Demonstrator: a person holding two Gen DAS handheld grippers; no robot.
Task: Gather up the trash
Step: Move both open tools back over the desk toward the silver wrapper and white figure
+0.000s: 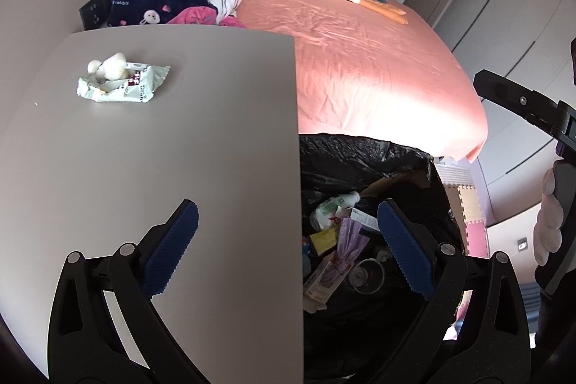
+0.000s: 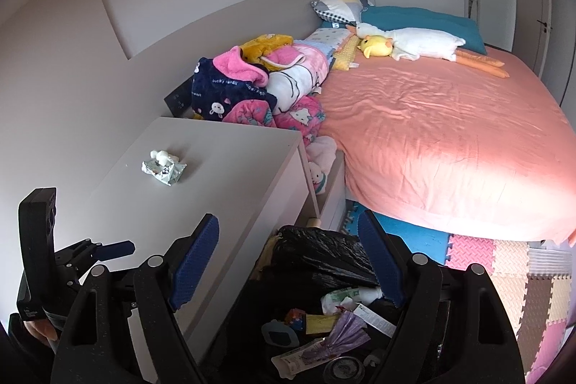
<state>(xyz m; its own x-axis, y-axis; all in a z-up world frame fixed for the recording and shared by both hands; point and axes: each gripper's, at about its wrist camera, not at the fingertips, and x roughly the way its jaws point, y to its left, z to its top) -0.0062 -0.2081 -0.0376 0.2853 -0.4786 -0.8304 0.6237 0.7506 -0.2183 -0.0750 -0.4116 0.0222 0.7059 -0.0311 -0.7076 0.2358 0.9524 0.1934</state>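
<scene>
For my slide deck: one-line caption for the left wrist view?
Open left claw hovers over nightstand edge and trash bag; crumpled wrapper awaits.

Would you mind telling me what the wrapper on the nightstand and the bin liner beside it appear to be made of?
The wrapper looks like thin printed plastic or foil film: pale green, crumpled, with a crimped, serrated end seal. Its silvery glints in the right wrist view suggest a metallised inside, though that is uncertain. The bin liner looks like thin black plastic film: glossy, finely wrinkled, draped loosely over the bin's rim.
</scene>
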